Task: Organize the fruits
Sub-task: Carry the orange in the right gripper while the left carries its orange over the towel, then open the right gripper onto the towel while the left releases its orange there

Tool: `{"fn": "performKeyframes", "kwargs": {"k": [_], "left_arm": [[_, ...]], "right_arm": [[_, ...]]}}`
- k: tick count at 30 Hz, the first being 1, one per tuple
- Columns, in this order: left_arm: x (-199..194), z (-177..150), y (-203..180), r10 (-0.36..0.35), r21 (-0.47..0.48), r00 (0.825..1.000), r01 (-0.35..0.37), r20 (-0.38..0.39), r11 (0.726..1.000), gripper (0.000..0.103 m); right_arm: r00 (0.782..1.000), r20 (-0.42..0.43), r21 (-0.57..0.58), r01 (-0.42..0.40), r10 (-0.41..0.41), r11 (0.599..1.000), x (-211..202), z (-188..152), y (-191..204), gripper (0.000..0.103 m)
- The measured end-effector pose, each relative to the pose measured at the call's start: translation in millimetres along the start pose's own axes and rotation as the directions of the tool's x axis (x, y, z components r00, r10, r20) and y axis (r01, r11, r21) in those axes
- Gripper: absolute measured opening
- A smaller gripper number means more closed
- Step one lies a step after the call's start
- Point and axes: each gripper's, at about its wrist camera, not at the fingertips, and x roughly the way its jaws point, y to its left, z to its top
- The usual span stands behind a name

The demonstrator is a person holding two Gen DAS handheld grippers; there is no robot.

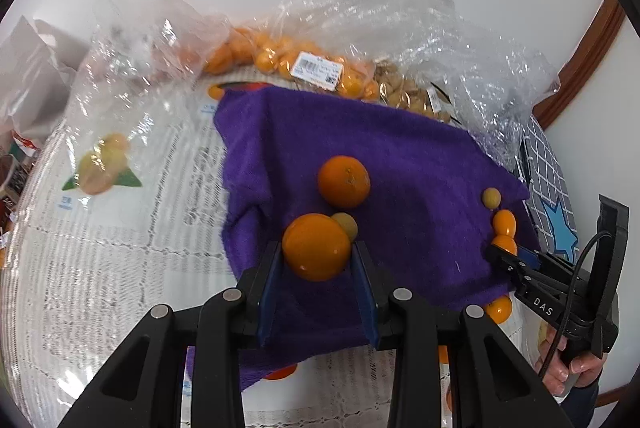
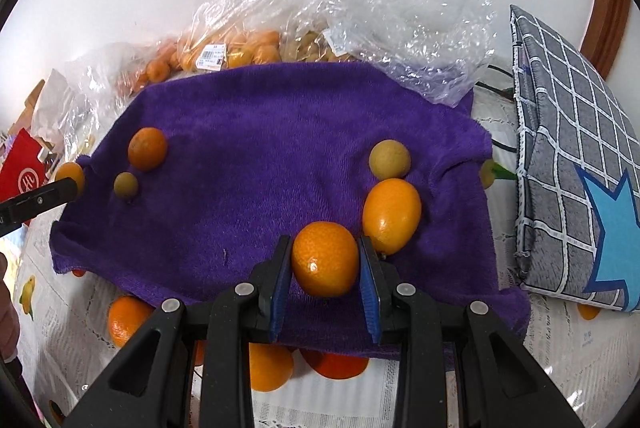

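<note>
Left wrist view: a round glossy orange fruit (image 1: 316,247) is clamped across its middle by the left gripper (image 1: 317,260) above the purple terry towel (image 1: 400,148). A small oval orange kumquat (image 2: 325,258) is likewise pinched by the right gripper (image 2: 325,264) near the towel's near edge. Both are judged light, slick and bruisable. A larger oval kumquat (image 2: 392,215) touches alongside; crinkled clear plastic bags (image 2: 360,0) crowd the far edge.

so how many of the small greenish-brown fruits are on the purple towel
2: left one beside a loose orange, right one just above an oval kumquat. Others may be hidden under the purple towel.
</note>
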Motion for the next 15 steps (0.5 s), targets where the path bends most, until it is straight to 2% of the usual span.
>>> {"fn": "performKeyframes", "kwargs": {"k": [15], "left_arm": [[20,-2,-12,0.011,0.041,0.997,-0.008,-0.071,0.999,0.033]], "right_arm": [[1.000,-0.014,0.000,-0.009,0.009,1.000,5,-2,-2,0.032]]}}
